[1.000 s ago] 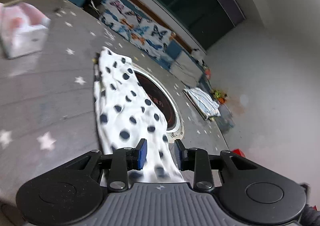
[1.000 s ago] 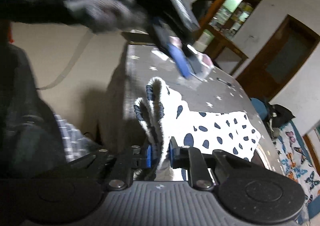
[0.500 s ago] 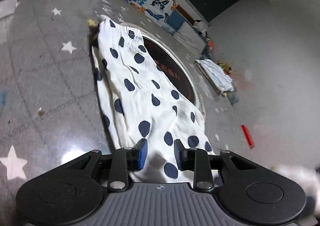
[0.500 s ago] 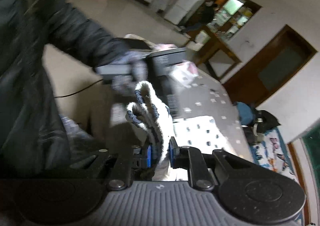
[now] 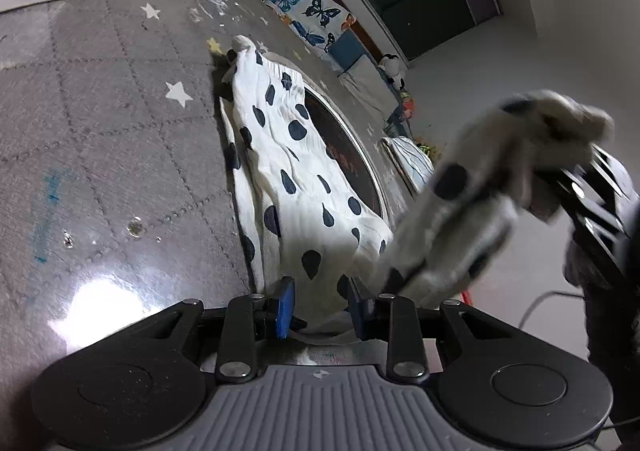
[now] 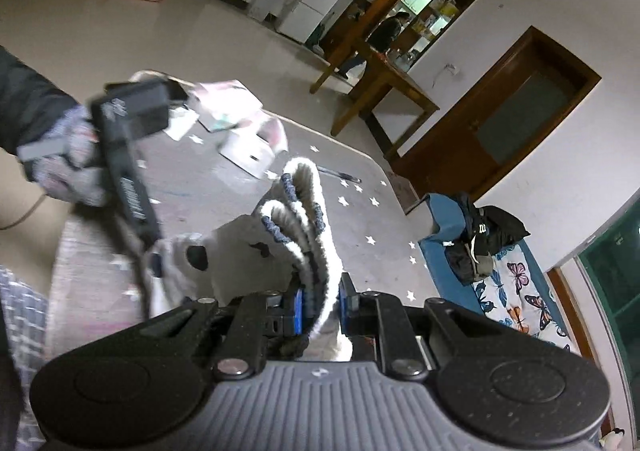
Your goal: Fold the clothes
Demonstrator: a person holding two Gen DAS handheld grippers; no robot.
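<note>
Garment (image 5: 296, 175) lies stretched along the desk (image 5: 100, 123), near end pinched in the left gripper (image 5: 320, 305), ribbed hem clamped in the right gripper (image 6: 320, 311) and lifted, so the fold-over looks underway, needing that hem laid squarely down.

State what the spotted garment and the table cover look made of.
Spotted garment: soft white fabric with dark spots, probably a fleecy knit; it wrinkles and has a ribbed cuff.
Table cover: grey star-printed sheet, likely glossy plastic; it shows light glare.
</note>
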